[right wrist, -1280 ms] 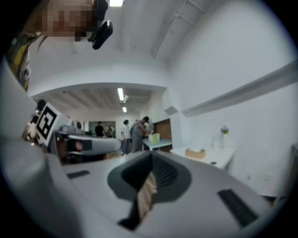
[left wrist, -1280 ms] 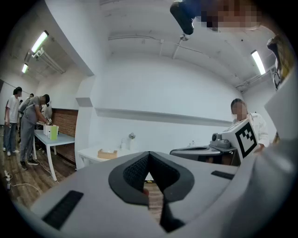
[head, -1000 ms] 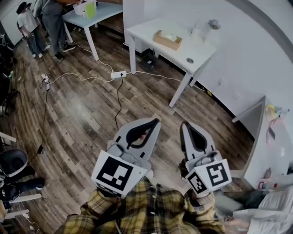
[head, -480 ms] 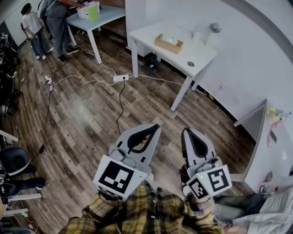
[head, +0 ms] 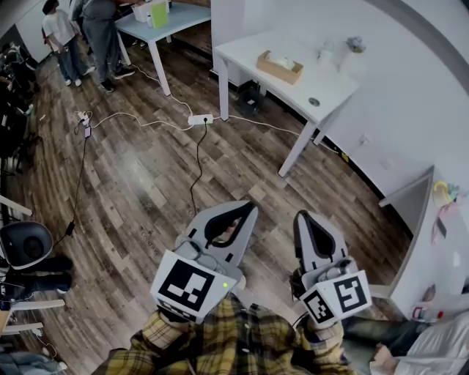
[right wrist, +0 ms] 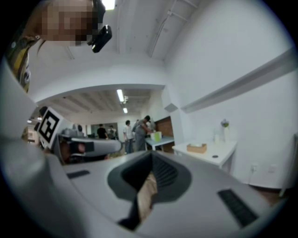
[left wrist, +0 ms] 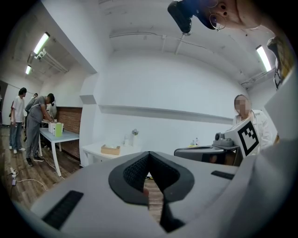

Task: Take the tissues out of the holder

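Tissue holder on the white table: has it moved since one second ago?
No. The tissue holder sits at the same spot on the white table, equally far from its edges and the small dark disc; only the view shifted.

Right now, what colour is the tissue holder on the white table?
Light brown, wood-like tissue holder; head view shows it best.

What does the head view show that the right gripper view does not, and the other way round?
Only the head view: the power strip and its cables on the floor, and an office chair. Only the right gripper view: the ceiling lights. Both: the white table bearing the tissue holder, the left gripper, shut, and people at the blue table.
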